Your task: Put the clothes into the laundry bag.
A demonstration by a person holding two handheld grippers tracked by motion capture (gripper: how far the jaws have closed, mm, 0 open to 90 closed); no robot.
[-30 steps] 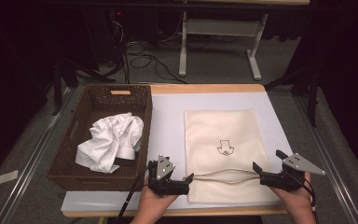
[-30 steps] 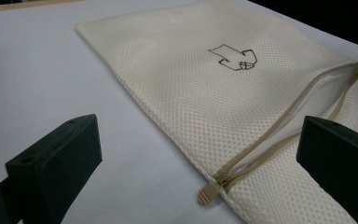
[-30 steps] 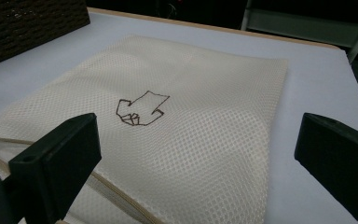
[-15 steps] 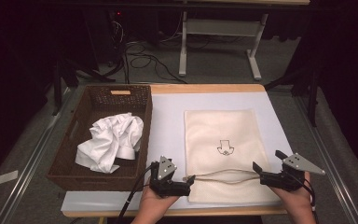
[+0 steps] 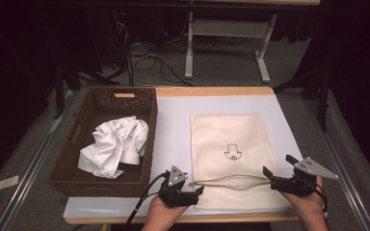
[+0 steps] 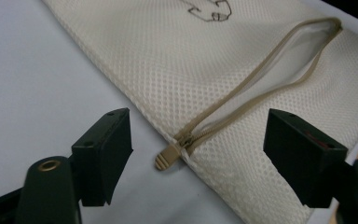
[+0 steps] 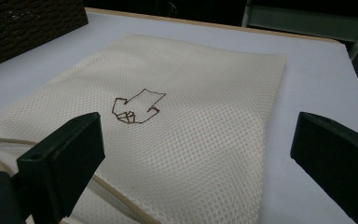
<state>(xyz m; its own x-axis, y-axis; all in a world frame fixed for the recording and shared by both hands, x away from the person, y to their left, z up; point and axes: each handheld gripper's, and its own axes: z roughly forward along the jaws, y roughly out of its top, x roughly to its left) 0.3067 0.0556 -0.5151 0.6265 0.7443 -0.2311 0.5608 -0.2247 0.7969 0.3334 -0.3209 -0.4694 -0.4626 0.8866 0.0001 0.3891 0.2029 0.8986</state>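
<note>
A cream mesh laundry bag (image 5: 231,139) with a small drawn logo lies flat on the white mat (image 5: 173,125). Its tan zipper (image 5: 231,180) runs along the near edge and gapes open in a shallow arc. My left gripper (image 5: 198,191) sits at the zipper's left end. In the left gripper view its jaws (image 6: 200,158) have just been closing and stand apart on either side of the zipper pull (image 6: 167,158) without touching it. My right gripper (image 5: 278,166) rests at the bag's near right corner, open over the mesh (image 7: 191,93) with nothing between its jaws (image 7: 198,163).
A brown wicker basket (image 5: 72,144) stands at the left of the table, holding crumpled white cloth (image 5: 115,144). The table's wooden front edge (image 5: 221,219) runs just below both hands. A metal frame (image 5: 221,43) and cables lie on the floor beyond.
My left gripper has crept slightly toward the zipper's end. The right gripper and the bag have stayed put.
</note>
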